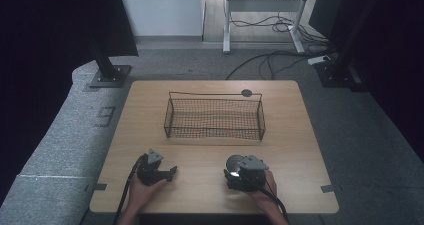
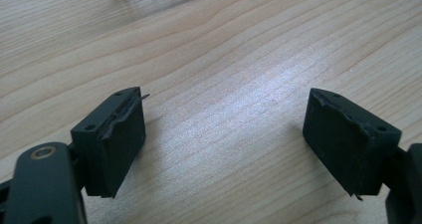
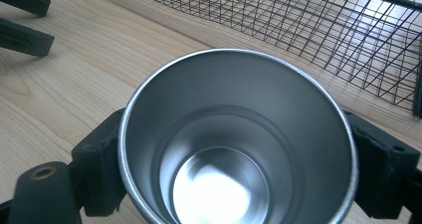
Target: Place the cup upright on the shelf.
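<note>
Right tongs (image 3: pixel 234 184) clamped on steel cup (image 3: pixel 239 139), left tongs (image 2: pixel 224 144) wide and empty; next: carry cup toward 12 o'clock into wire basket (image 1: pixel 215 116).

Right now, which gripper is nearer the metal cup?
Right. The right gripper has its jaws around the metal cup; the left gripper sits open on the table, apart from it.

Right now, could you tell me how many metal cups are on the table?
1: the metal cup sits between the right gripper jaws at the table's near right, in front of the wire basket.
</note>
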Tool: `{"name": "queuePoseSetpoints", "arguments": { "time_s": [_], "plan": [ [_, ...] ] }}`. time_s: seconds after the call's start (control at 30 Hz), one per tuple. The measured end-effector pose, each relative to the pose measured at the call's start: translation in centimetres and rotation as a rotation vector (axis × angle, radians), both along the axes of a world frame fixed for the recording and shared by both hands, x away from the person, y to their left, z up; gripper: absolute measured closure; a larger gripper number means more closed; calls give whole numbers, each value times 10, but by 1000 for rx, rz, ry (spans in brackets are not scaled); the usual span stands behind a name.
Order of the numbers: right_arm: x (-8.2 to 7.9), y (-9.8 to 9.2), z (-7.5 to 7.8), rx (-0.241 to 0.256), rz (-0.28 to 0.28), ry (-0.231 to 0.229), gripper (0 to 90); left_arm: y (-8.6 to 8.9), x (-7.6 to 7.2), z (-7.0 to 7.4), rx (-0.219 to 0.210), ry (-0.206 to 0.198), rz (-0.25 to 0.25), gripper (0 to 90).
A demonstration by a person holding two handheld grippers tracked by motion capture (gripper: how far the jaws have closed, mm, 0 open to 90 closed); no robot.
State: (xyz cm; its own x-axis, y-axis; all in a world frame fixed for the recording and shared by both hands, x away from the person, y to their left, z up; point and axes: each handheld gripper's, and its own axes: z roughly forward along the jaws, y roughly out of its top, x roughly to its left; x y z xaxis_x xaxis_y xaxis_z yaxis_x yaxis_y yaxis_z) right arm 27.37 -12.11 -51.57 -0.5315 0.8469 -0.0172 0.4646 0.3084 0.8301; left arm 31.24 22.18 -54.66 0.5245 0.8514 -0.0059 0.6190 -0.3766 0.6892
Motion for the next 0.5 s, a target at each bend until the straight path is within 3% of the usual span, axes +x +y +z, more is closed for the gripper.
{"name": "queuePoseSetpoints", "arguments": {
  "time_s": [0.3, 0.5],
  "plan": [
    [4, -5, 2, 40, 25, 14, 135, 0, 0, 0, 0, 0, 0, 170],
    [2, -12, 12, 60, 26, -24, 136, 0, 0, 0, 0, 0, 0, 170]
  ]
}}
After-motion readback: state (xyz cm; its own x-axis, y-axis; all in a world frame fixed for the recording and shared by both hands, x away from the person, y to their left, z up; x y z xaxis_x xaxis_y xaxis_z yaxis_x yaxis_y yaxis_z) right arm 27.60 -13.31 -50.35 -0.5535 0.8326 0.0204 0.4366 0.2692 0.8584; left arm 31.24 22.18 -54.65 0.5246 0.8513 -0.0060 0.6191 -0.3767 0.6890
